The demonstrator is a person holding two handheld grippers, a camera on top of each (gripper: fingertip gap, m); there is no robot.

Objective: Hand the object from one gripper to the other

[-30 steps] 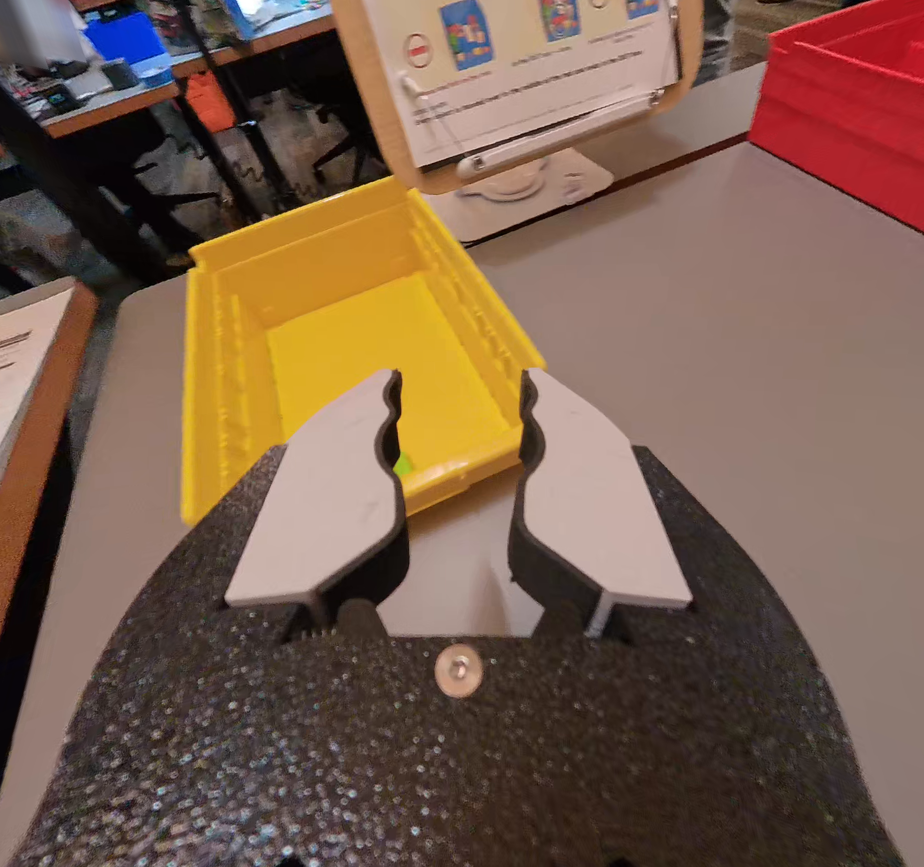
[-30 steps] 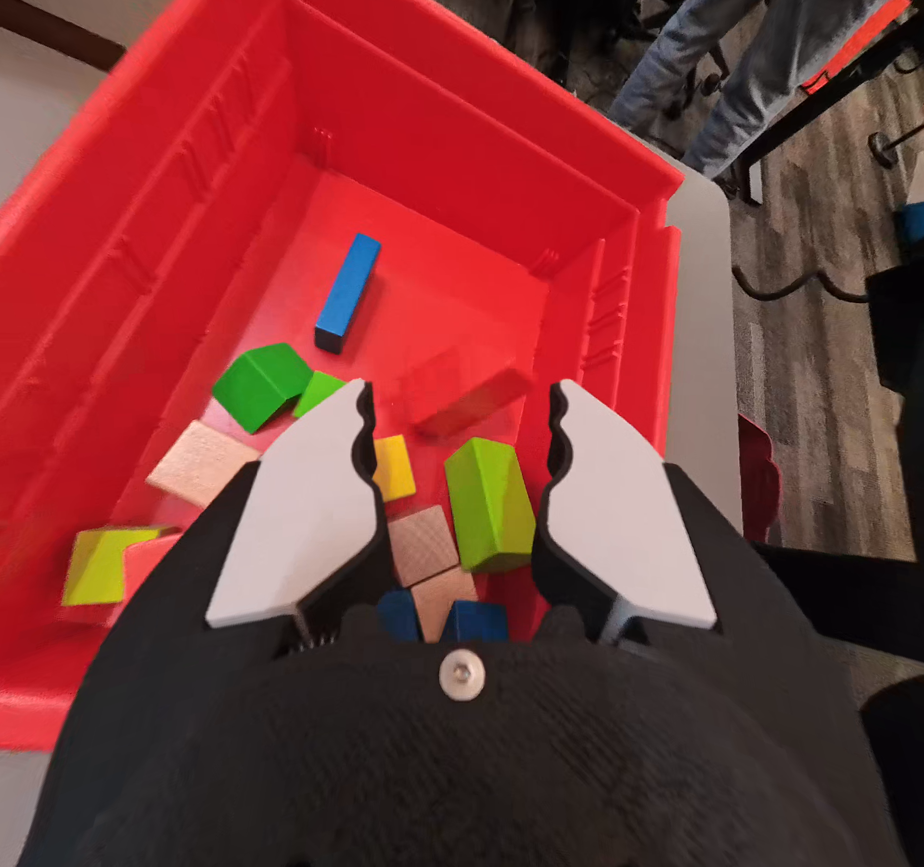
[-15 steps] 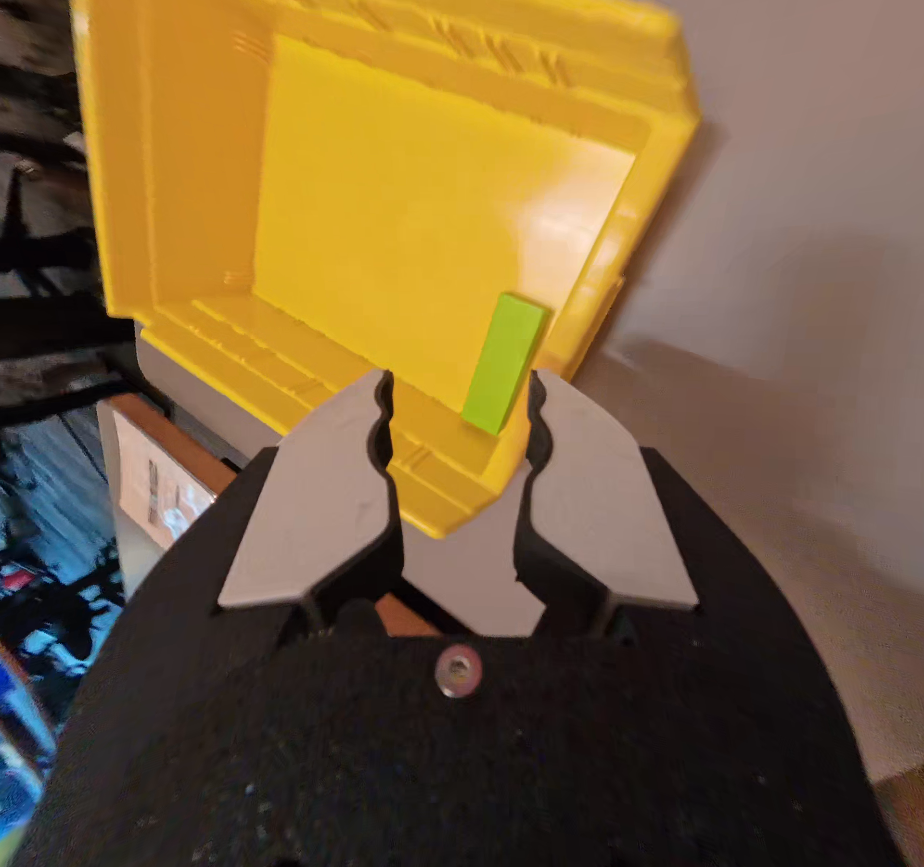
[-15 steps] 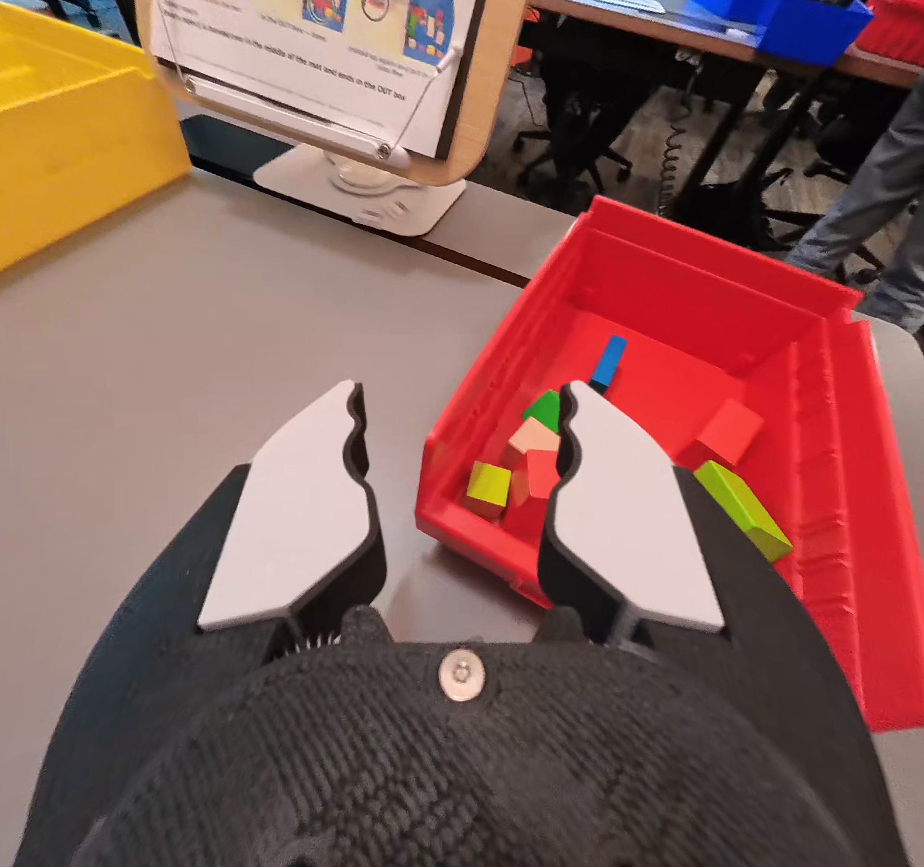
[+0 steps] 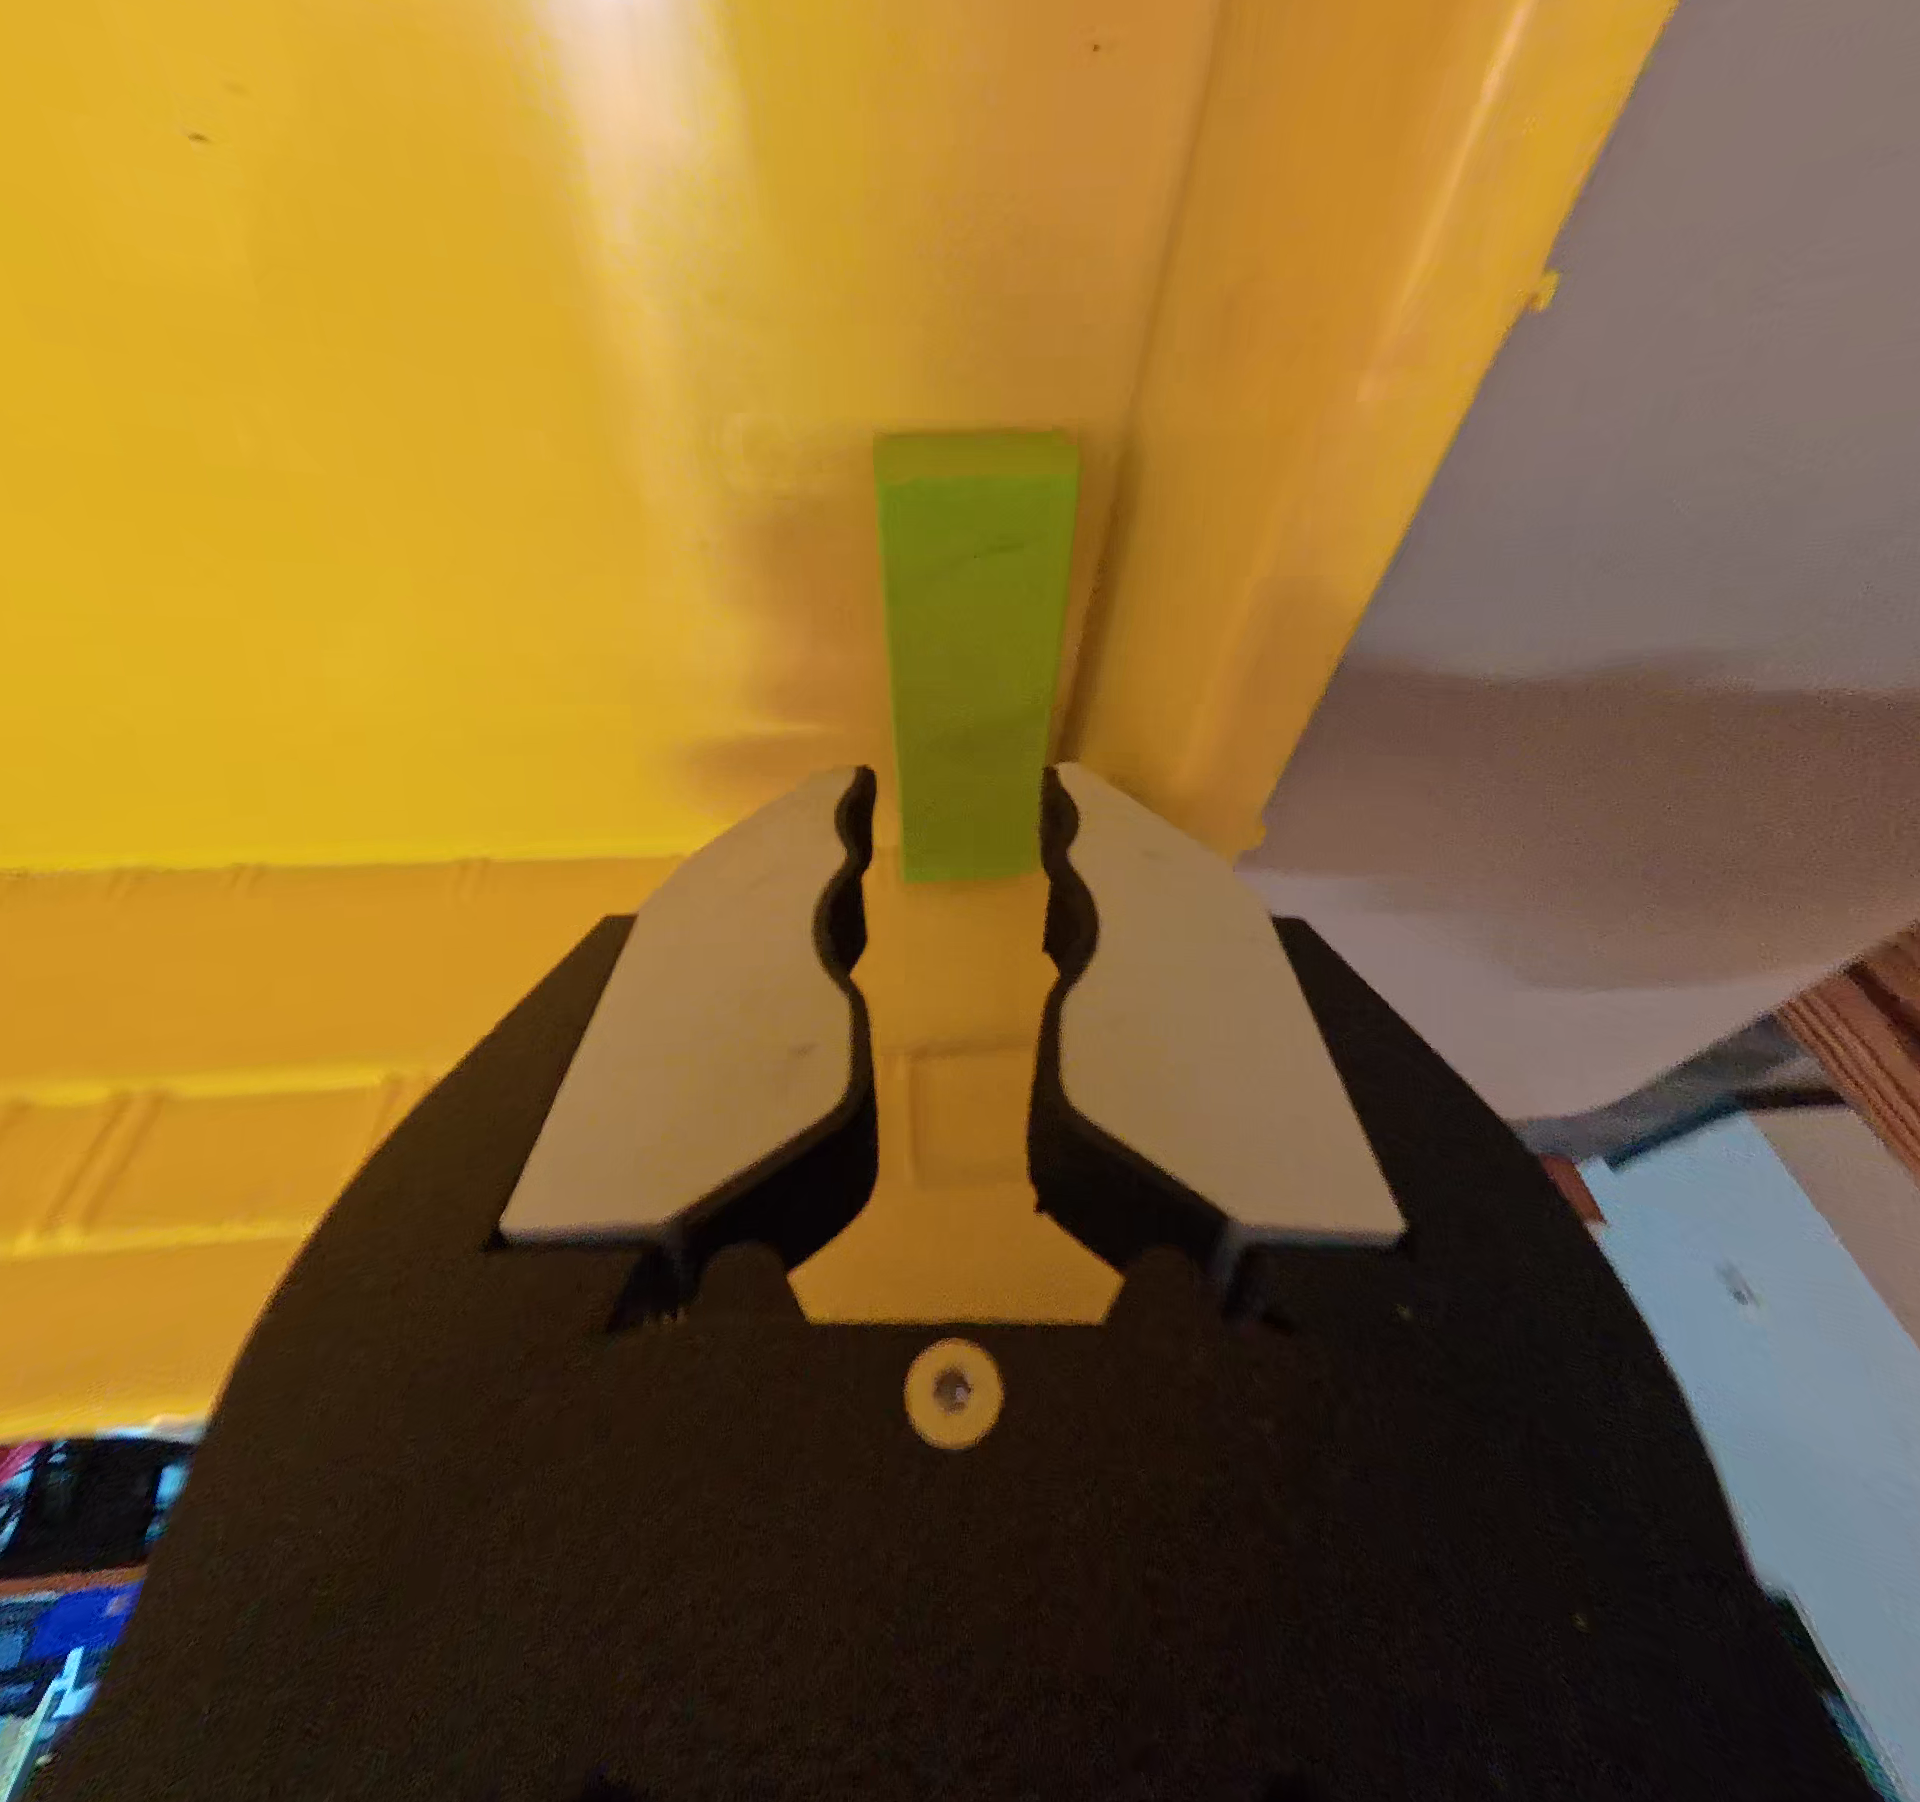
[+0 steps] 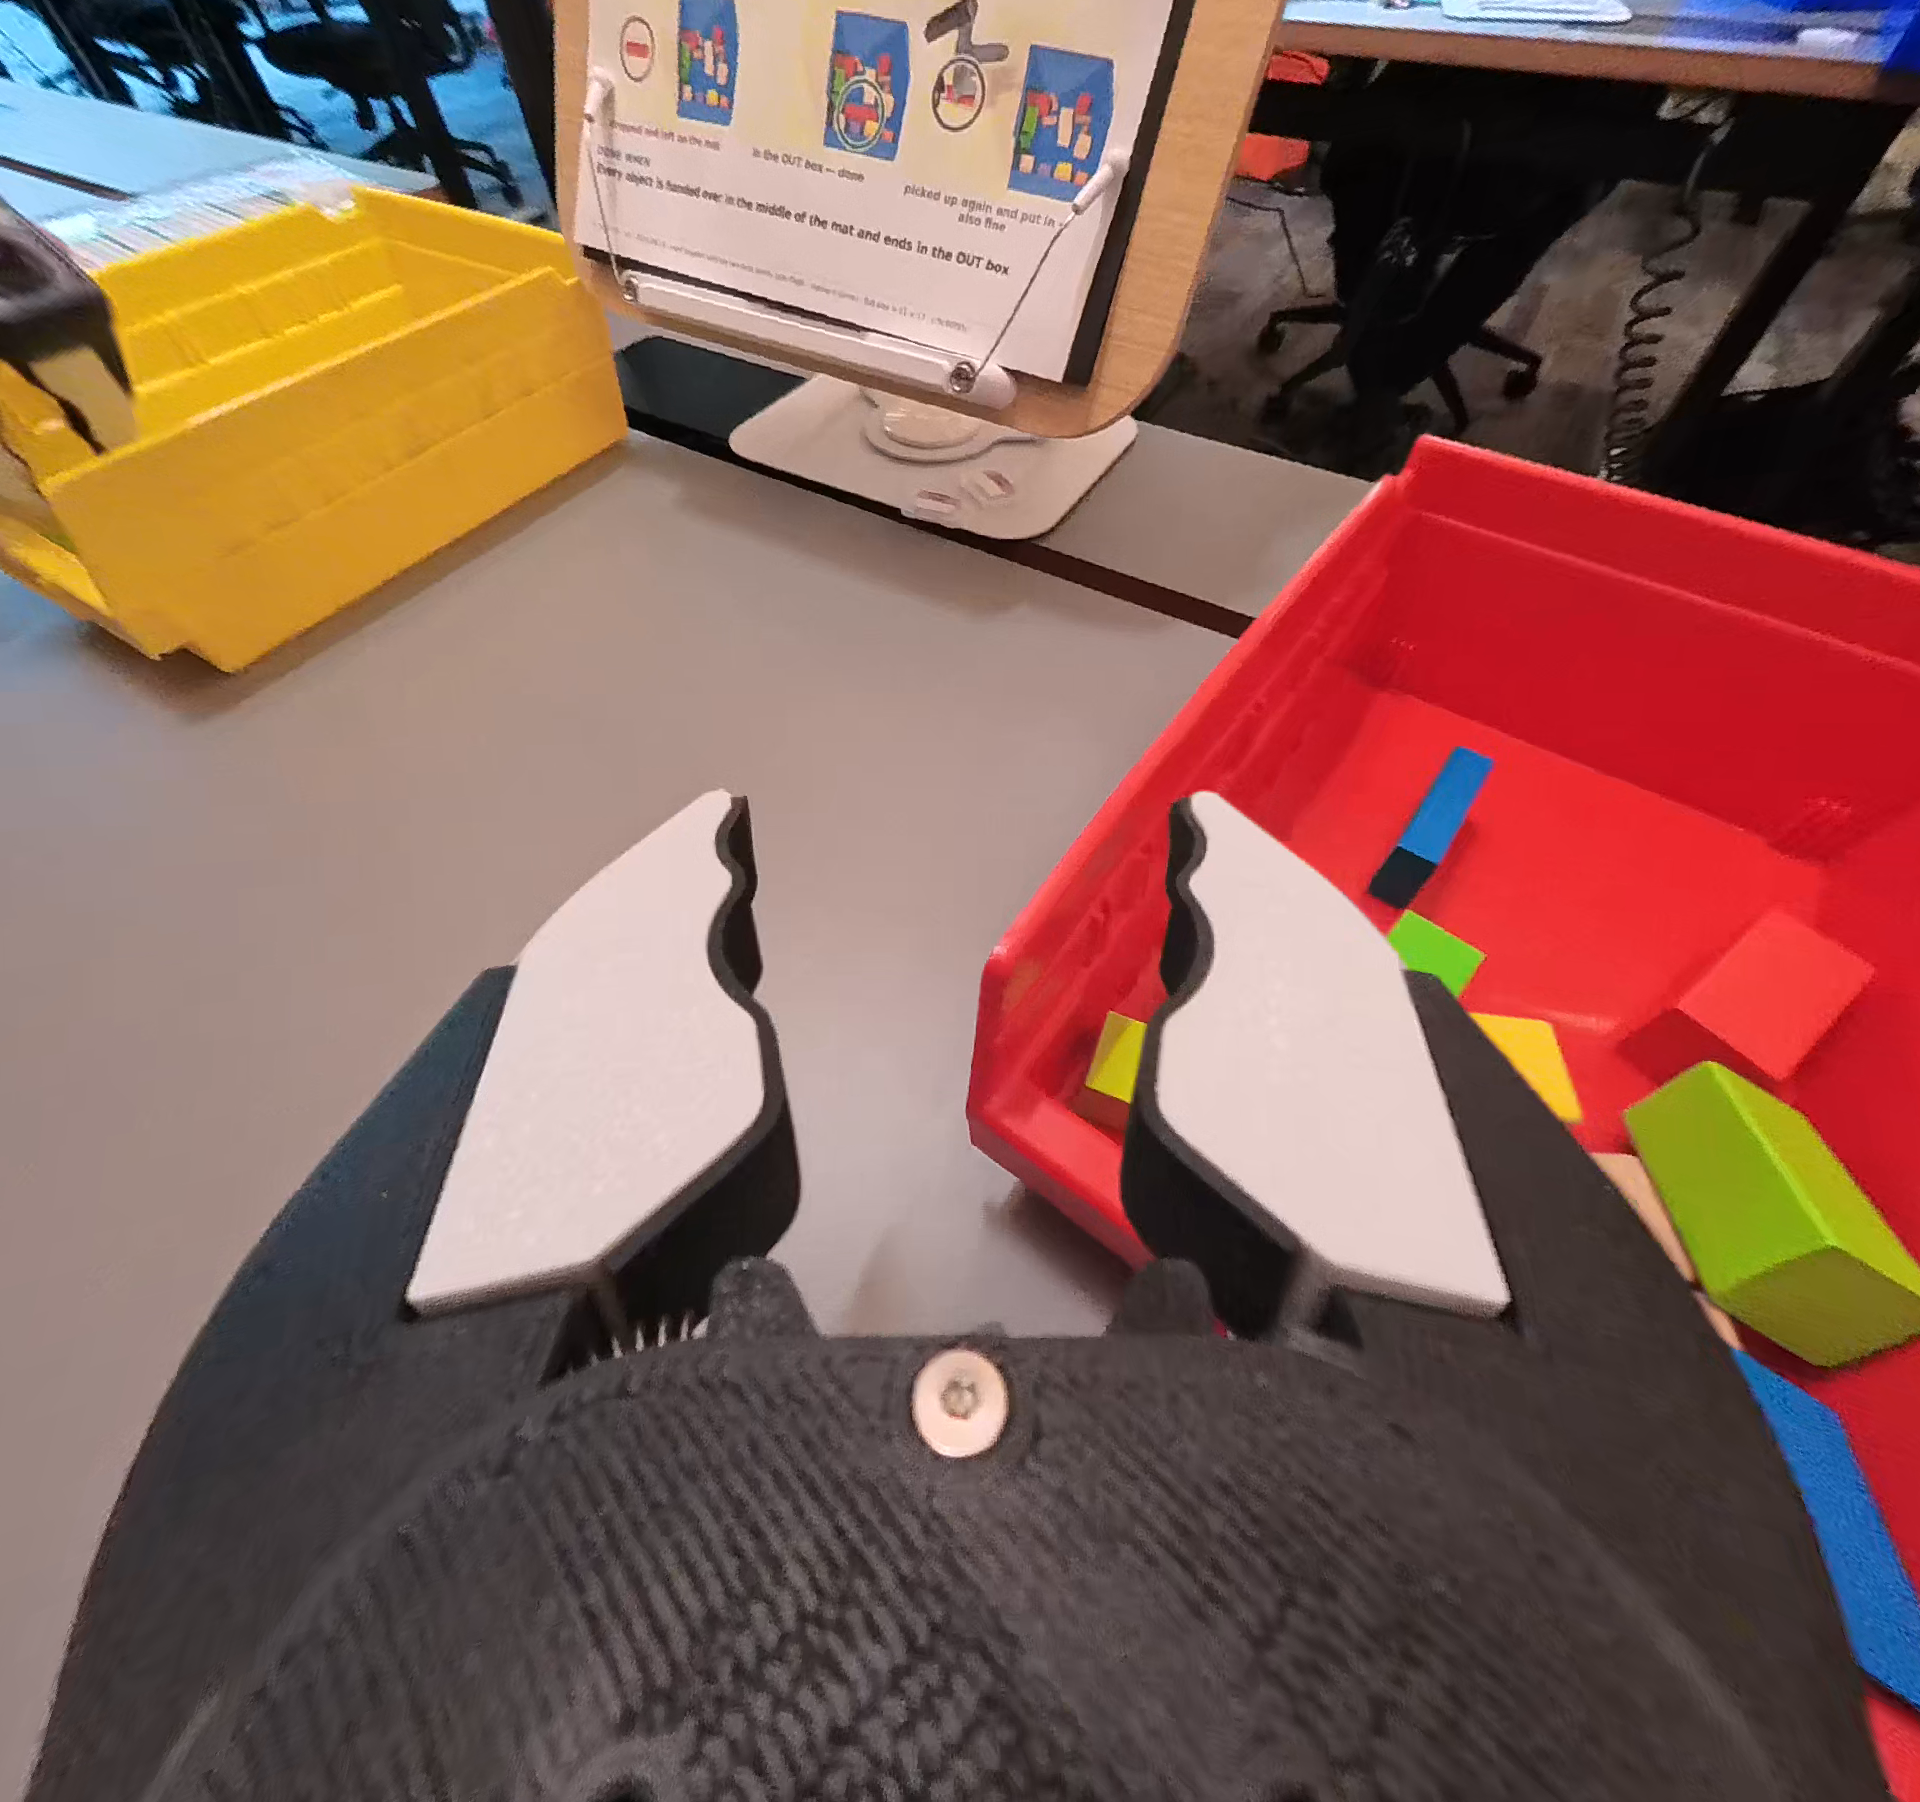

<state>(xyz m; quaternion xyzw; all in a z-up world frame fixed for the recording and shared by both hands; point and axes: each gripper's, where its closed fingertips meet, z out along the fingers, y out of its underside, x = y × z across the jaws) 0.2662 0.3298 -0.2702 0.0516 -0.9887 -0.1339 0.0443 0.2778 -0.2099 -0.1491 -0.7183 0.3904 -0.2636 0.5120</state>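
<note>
A: The left gripper (image 5: 956, 796) is reaching into the yellow bin (image 5: 416, 298), its 2 fingers (image 5: 727, 1004) standing a little apart on either side of the near end of a lime-green block (image 5: 971, 651). A thin strip of yellow is showing between the left pad and the block; on the right side contact cannot be told, so the block is lying between the jaws, not clamped.

B: And where is the block sitting?

A: It is lying flat on the bin's floor, close beside the right-hand wall, its long side pointing away from the gripper.

B: What is the right gripper (image 6: 956, 817) doing?

A: It is hovering over the grey table (image 6: 520, 817), jaws spread wide with nothing between them. The right fingertip is overlapping the near corner of the red bin (image 6: 1558, 609).

B: What is lying in that bin?

A: Loose blocks: 1 blue bar (image 6: 1439, 817), 1 red block (image 6: 1777, 989), a large green block (image 6: 1766, 1222) and several smaller pieces. Farther left, the yellow bin (image 6: 343, 443) is resting on the same table, with part of the left gripper showing at its far edge. Between the 2 bins, a wooden-framed instruction sheet (image 6: 883, 111) is standing on a white base.
</note>
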